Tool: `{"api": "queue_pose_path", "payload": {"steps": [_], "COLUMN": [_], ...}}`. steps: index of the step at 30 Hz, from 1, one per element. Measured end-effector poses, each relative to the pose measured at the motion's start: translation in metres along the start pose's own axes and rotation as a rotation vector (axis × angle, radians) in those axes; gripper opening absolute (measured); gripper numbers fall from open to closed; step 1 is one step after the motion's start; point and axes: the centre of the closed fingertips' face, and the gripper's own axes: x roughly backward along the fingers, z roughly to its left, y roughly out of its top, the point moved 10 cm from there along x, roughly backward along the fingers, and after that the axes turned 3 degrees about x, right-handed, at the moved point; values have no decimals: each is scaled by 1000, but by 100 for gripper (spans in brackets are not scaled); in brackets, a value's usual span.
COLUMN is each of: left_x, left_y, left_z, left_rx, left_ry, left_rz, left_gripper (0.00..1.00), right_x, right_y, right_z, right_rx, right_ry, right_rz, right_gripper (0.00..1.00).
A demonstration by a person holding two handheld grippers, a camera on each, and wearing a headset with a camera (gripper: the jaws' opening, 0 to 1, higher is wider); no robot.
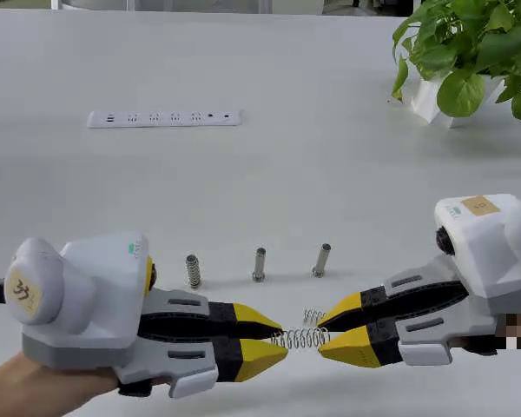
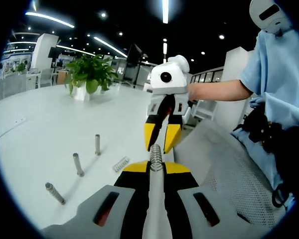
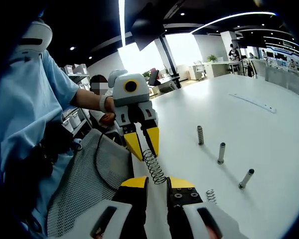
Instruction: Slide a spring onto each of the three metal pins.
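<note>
Three metal pins stand in a row on the white table (image 1: 269, 174). The left pin (image 1: 192, 270) (image 2: 55, 193) (image 3: 200, 135) wears a spring. The middle pin (image 1: 259, 264) (image 2: 77, 164) (image 3: 221, 153) and the right pin (image 1: 321, 260) (image 2: 97, 144) (image 3: 246, 179) are bare. My left gripper (image 1: 284, 338) (image 2: 155, 167) is shut on one end of a spring (image 1: 300, 337) (image 2: 155, 155) (image 3: 153, 167), held level above the table. My right gripper (image 1: 319, 337) (image 3: 158, 182) faces it, open, with the spring's other end between its tips. A loose spring (image 1: 313, 316) (image 2: 121, 163) (image 3: 211, 195) lies below the right pin.
A white power strip (image 1: 165, 118) lies at the far left of the table. A potted plant (image 1: 469, 52) (image 2: 89, 74) stands at the far right corner. The table's near edge runs just under the grippers, with grey mesh (image 3: 84, 184) and a person in blue behind them.
</note>
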Motion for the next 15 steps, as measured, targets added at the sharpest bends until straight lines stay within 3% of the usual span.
{"api": "queue_pose_path", "payload": {"steps": [15], "left_x": [1], "left_y": [-1], "left_z": [-1], "left_rx": [6], "left_ry": [-7], "left_rz": [-4], "left_gripper": [6], "right_x": [-2], "right_y": [-2], "right_z": [1], "right_rx": [-35], "right_ry": [16], "right_rz": [-22], "right_gripper": [7]}}
